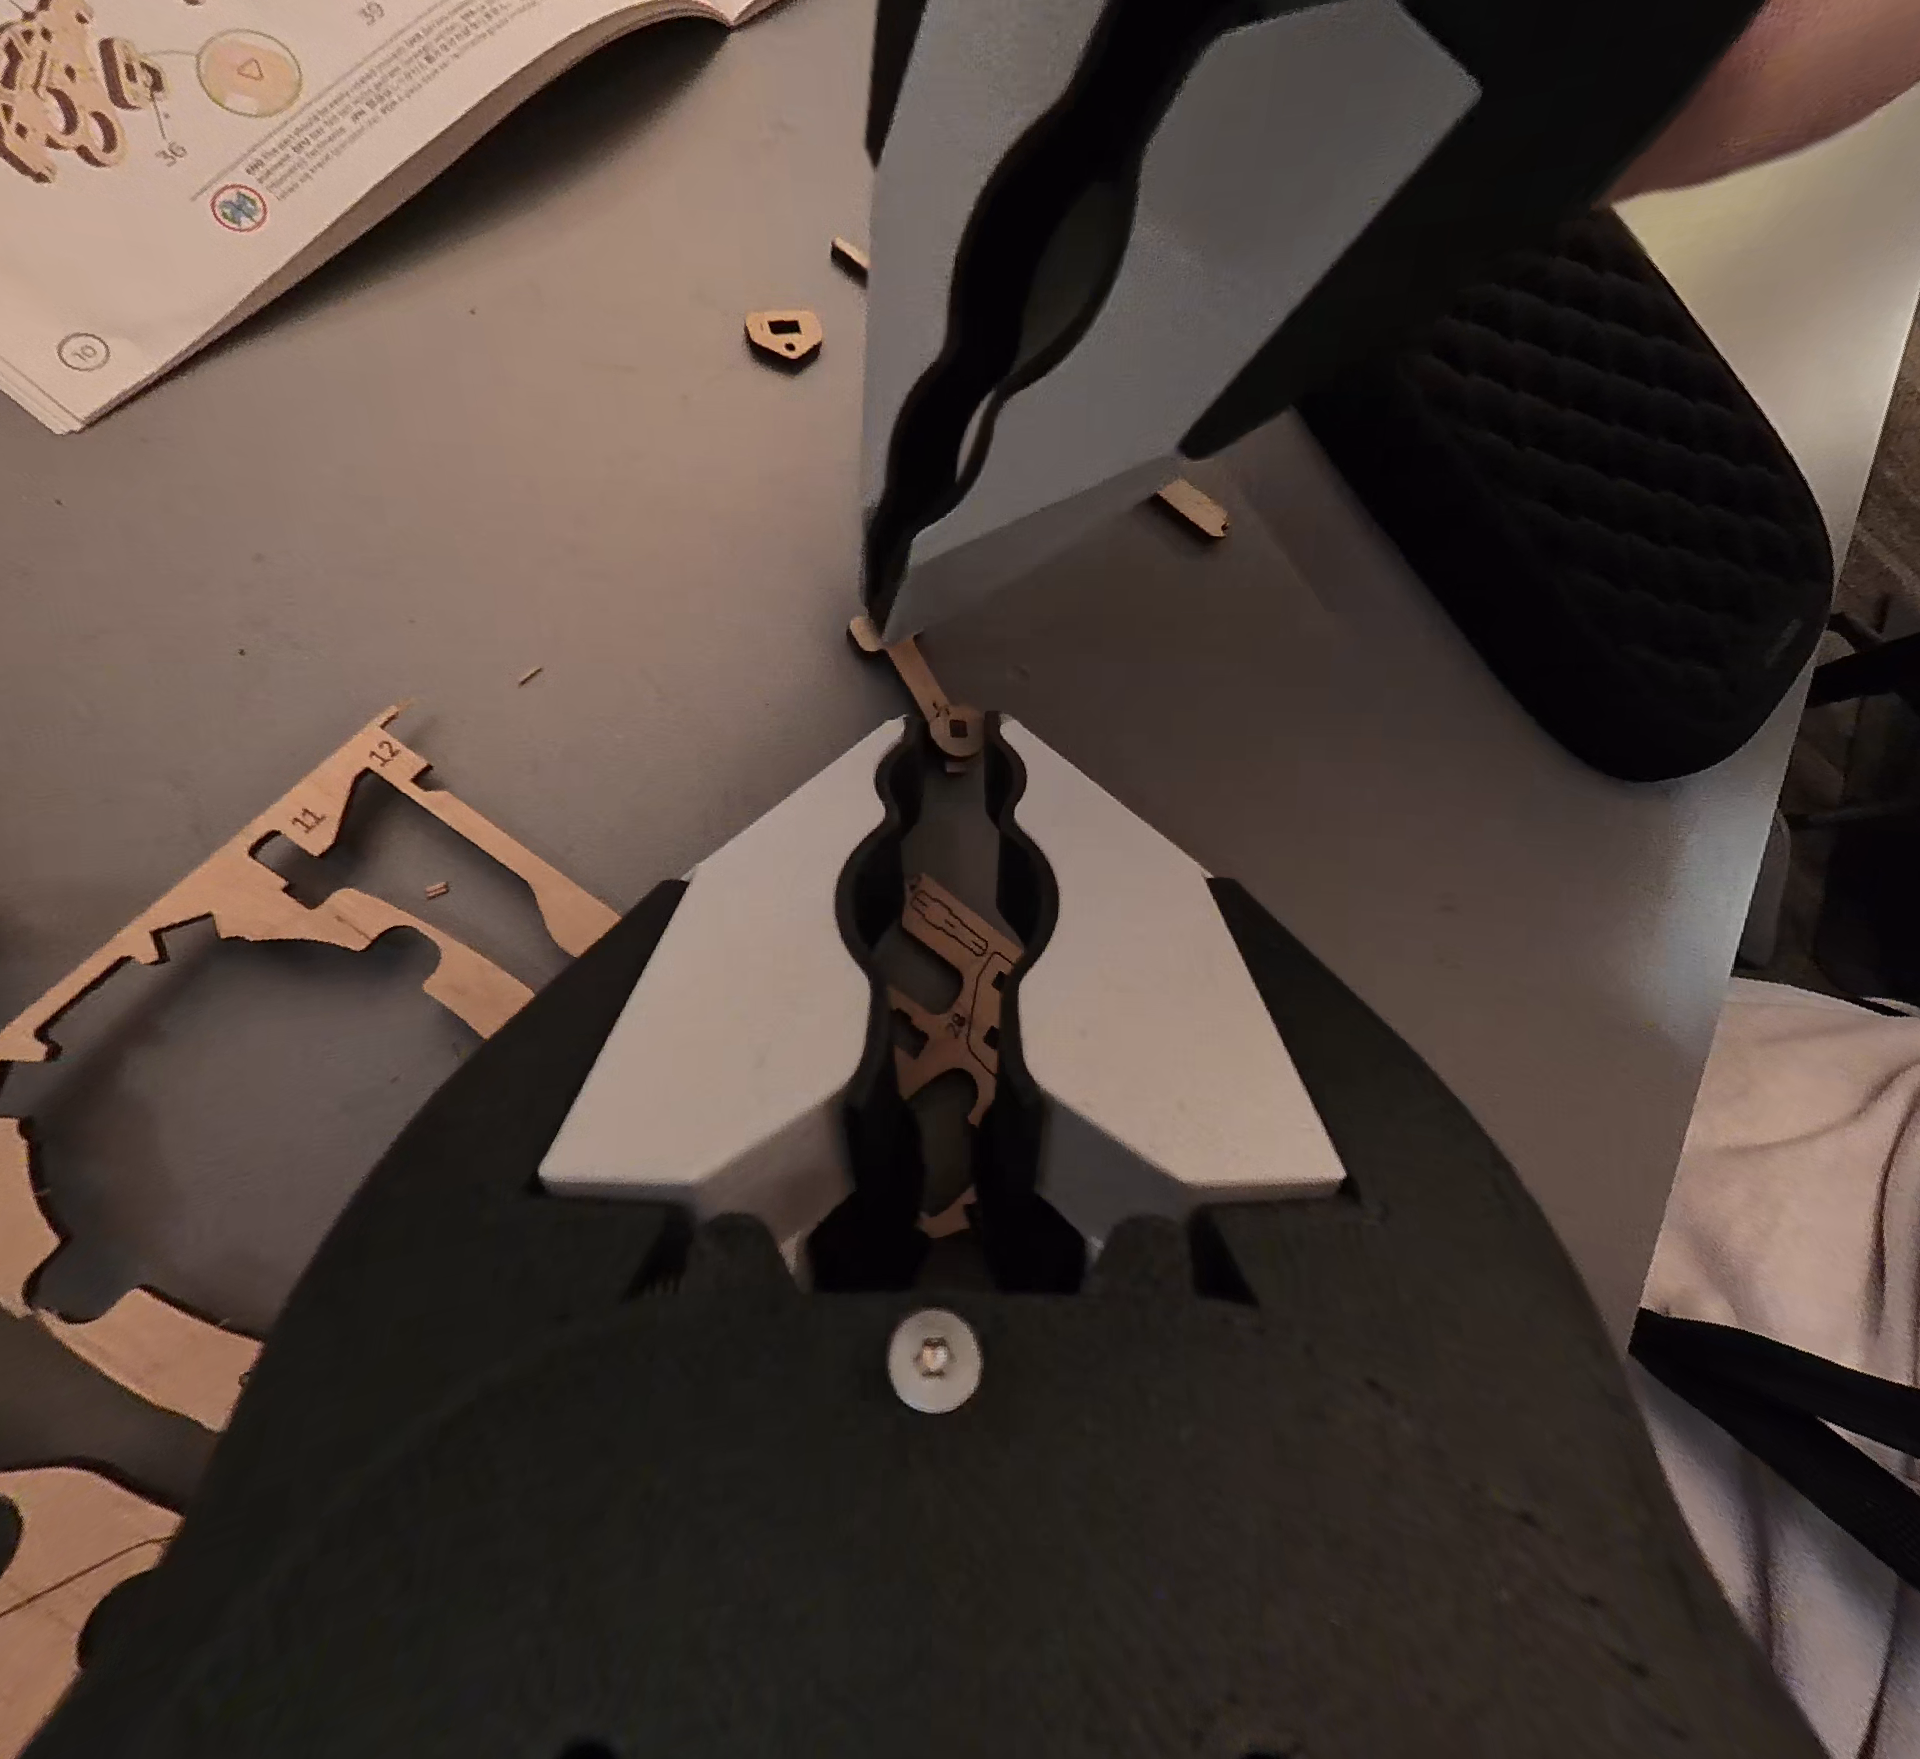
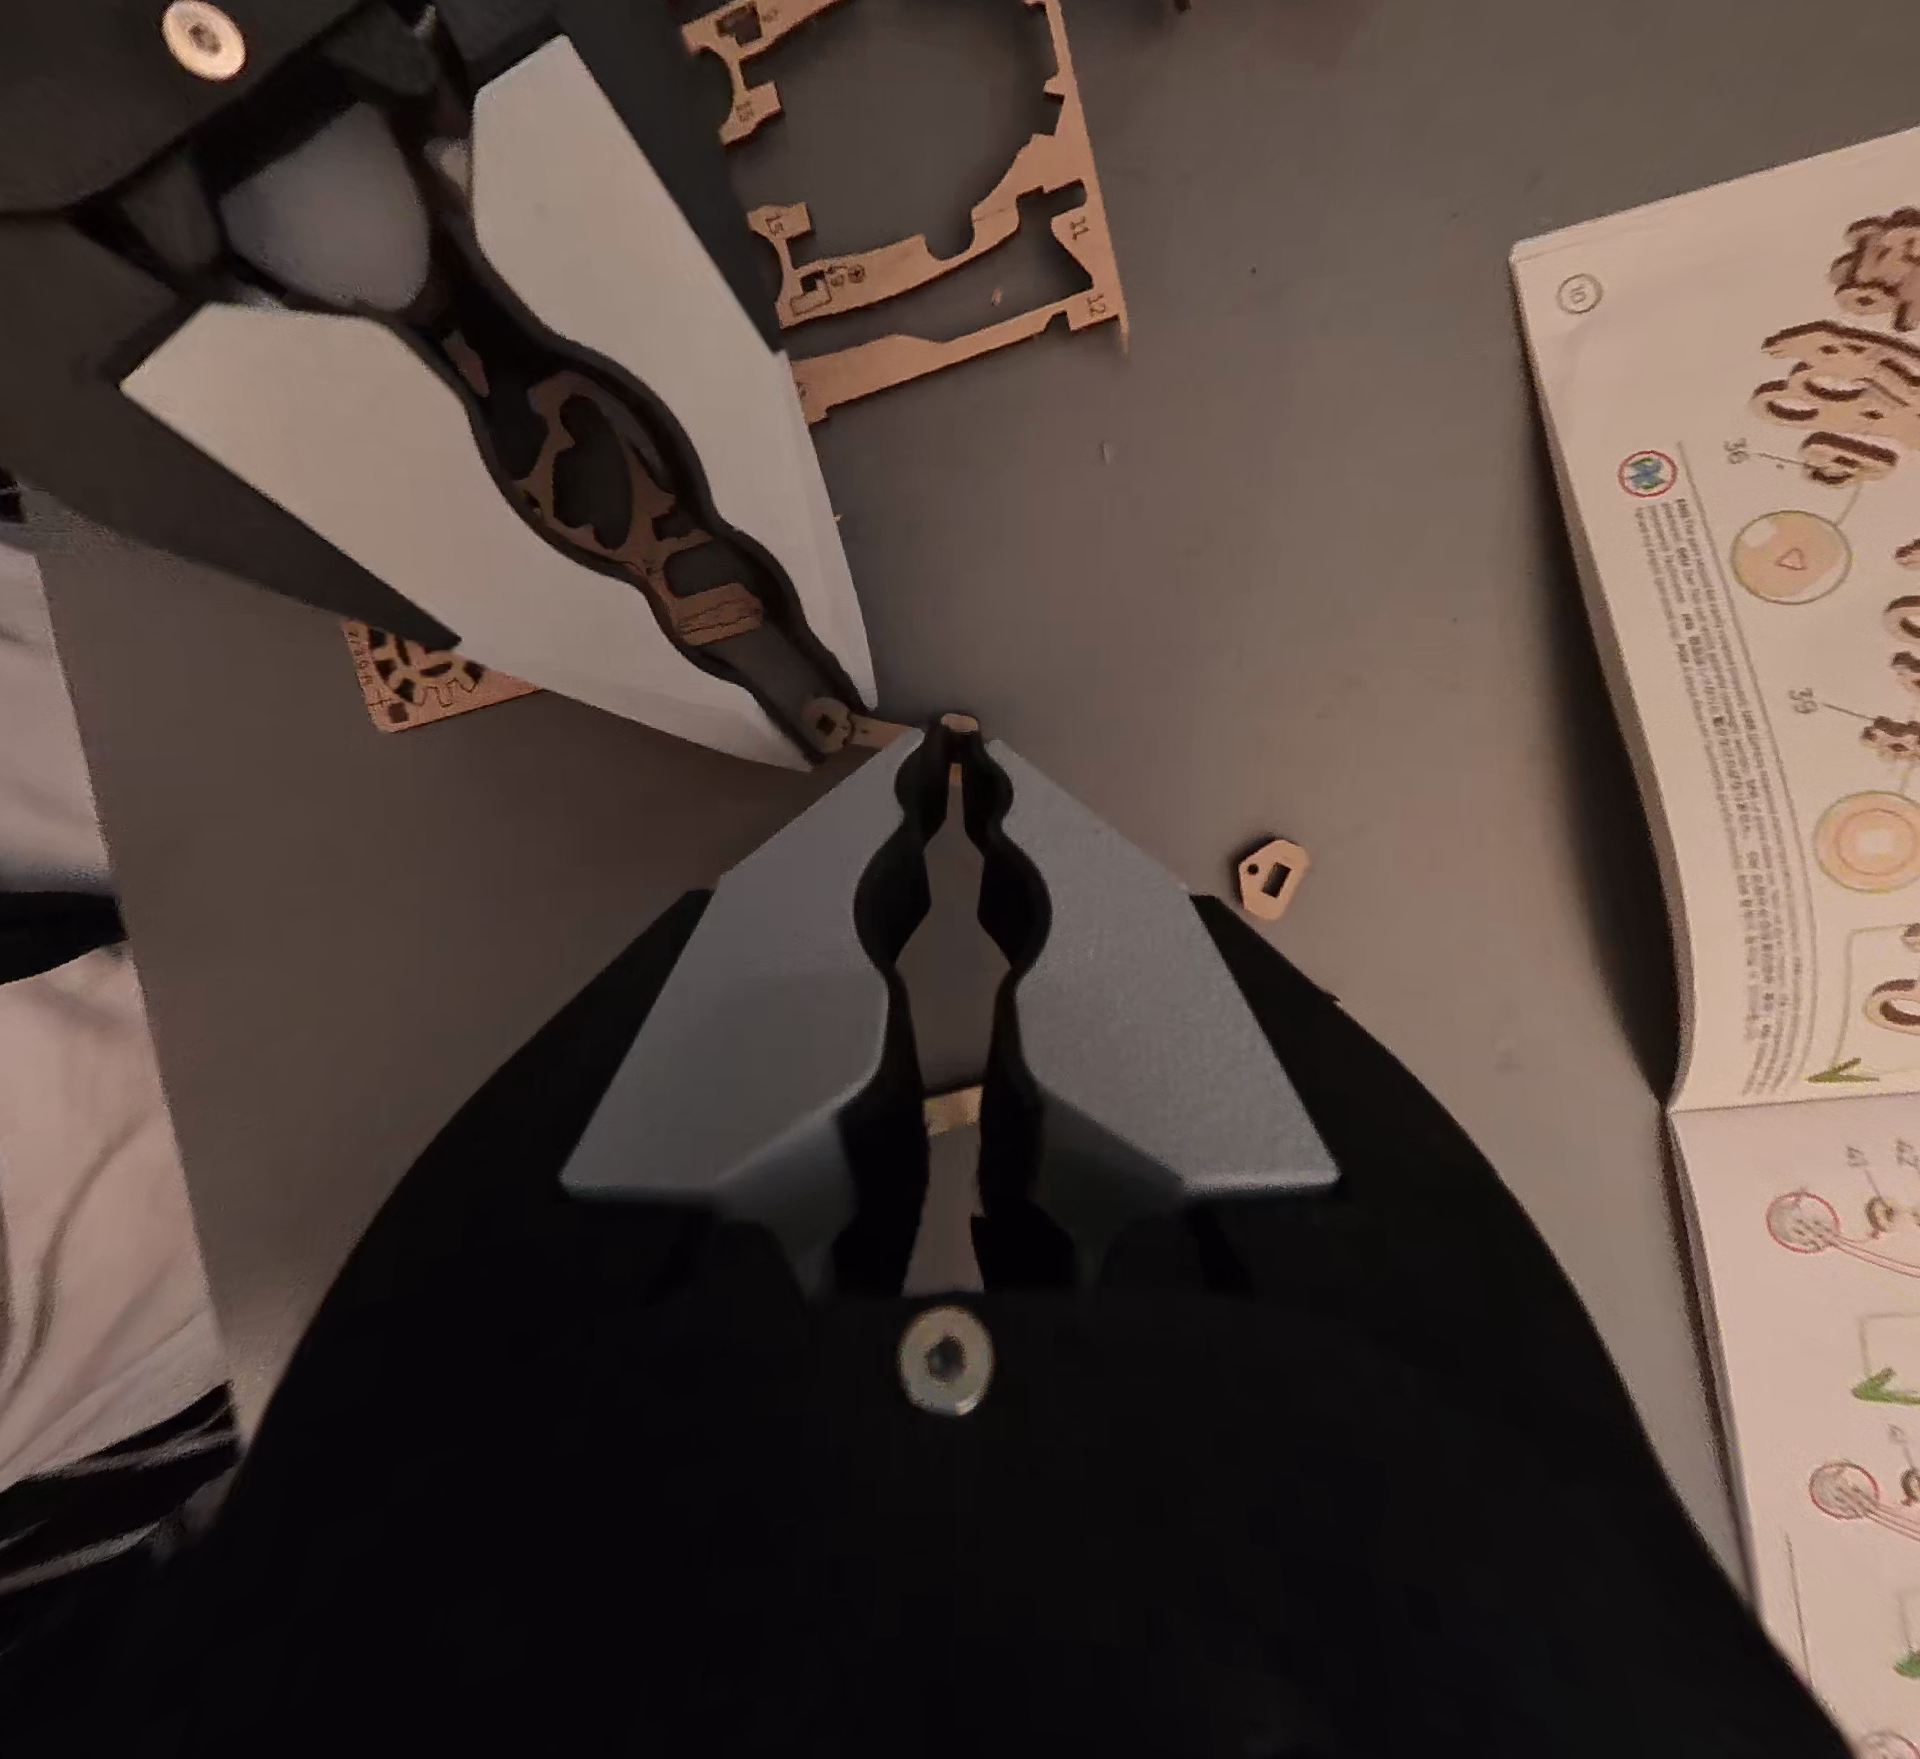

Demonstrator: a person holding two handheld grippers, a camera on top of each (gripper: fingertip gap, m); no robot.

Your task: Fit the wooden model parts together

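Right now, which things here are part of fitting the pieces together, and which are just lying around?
In use:
left gripper
right gripper
slim wooden piece with a square hole, held at both ends

Lying about:
open instruction booklet
punched-out wooden sheet
small loose wooden part

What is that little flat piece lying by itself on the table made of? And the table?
The little loose piece looks like thin pale plywood, unpainted: tan face, darker scorched-looking edges and cut-out holes, probably laser-cut. The table looks like smooth matte grey laminate or painted board; which one cannot be told.
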